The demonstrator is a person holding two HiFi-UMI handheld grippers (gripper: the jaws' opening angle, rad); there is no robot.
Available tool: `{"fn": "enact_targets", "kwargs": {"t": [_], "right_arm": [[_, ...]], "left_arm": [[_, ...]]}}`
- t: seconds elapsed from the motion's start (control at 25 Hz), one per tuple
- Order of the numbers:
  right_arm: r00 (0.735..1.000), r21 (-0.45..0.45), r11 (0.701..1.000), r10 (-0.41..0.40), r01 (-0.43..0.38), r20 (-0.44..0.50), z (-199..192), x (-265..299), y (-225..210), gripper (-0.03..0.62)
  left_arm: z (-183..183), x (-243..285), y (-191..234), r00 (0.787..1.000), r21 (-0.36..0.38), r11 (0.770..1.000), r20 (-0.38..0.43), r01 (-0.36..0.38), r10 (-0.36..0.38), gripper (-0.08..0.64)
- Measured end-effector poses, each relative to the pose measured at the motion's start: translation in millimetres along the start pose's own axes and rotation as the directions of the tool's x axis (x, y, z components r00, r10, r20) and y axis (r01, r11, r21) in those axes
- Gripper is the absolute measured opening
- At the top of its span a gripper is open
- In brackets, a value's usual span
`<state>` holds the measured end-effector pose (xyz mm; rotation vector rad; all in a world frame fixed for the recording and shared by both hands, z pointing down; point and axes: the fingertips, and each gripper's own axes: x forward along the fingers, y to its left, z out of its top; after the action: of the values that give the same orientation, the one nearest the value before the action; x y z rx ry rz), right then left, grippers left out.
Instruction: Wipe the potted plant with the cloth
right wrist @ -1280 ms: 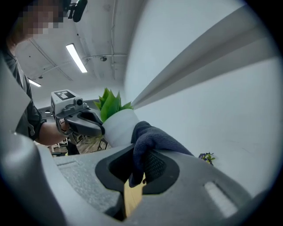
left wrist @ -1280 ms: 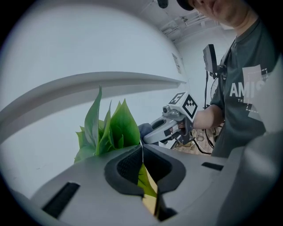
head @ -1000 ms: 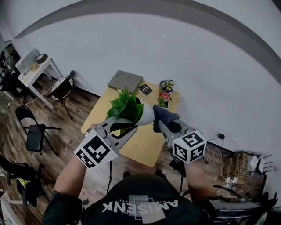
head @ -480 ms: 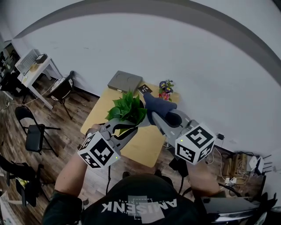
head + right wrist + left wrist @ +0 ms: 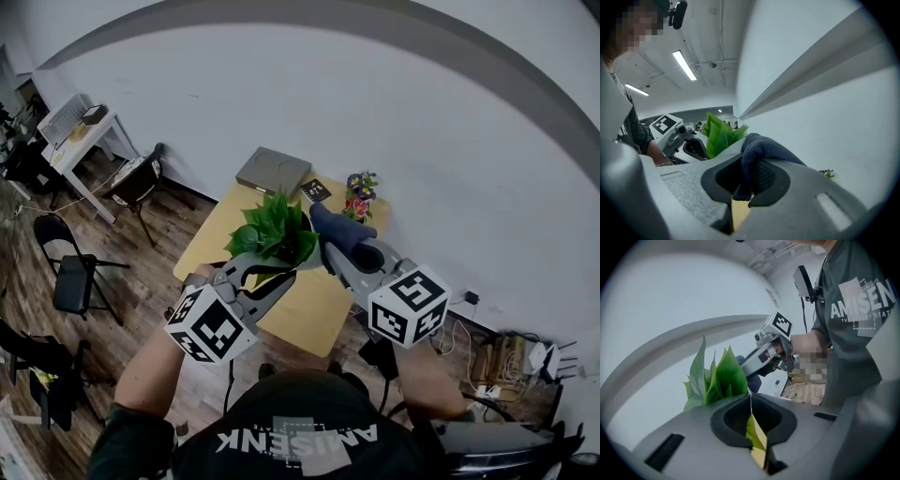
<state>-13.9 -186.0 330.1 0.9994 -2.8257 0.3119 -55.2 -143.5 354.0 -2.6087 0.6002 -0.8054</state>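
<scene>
The potted plant's green leaves (image 5: 272,230) stand over the yellow table (image 5: 309,314); both grippers mostly hide its pot. My left gripper (image 5: 279,274) reaches in under the leaves from the near left. Its jaws are shut, with a thin strip of leaf (image 5: 751,427) caught between the pads, and more leaves (image 5: 717,376) rise just beyond its tips (image 5: 751,398). My right gripper (image 5: 330,251) is shut on a dark blue cloth (image 5: 339,230), which bunches out of the jaws (image 5: 761,147). The cloth sits against the right side of the leaves (image 5: 719,133).
At the table's far end lie a flat grey box (image 5: 272,171), a small black card (image 5: 314,190) and a small pot of flowers (image 5: 356,197). A white wall runs right behind. Folding chairs (image 5: 75,281) stand at the left, and cables (image 5: 506,356) lie on the floor at the right.
My right gripper has lifted the cloth from beside the pot up to the leaves. My left gripper has rolled a little and stays in place.
</scene>
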Motion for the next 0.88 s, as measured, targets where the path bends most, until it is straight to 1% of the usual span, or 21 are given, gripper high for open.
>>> {"fn": "enact_targets", "kwargs": {"t": [0.16,0.36,0.6,0.72,0.88], "right_arm": [[0.999,0.048,0.999,-0.016,0.018,-0.031,-20,2,-13,0.028],[0.997,0.099,0.994,-0.035,0.042,-0.063,-43,-1,-28,0.028],[0.989,0.12,0.989,-0.071,0.087,-0.13,-70,-8,-45,0.028],[0.989,0.112,0.988,-0.089,0.103,-0.122,-64,-17,-55,0.028],[0.996,0.073,0.995,-0.067,0.071,-0.055,-26,-25,-49,0.028]], "left_arm": [[-1,-1,1,1.0,0.015,1.0,-0.001,-0.003,0.003,0.008],[1,-2,-3,1.0,0.063,0.998,0.002,-0.006,0.006,0.008],[-1,-1,-8,0.999,0.101,0.994,-0.027,0.036,-0.034,0.008],[1,-2,-10,0.997,0.139,0.988,-0.038,0.074,-0.069,0.008],[-2,0,-15,0.991,0.197,0.972,-0.073,0.126,-0.113,0.008]]}}
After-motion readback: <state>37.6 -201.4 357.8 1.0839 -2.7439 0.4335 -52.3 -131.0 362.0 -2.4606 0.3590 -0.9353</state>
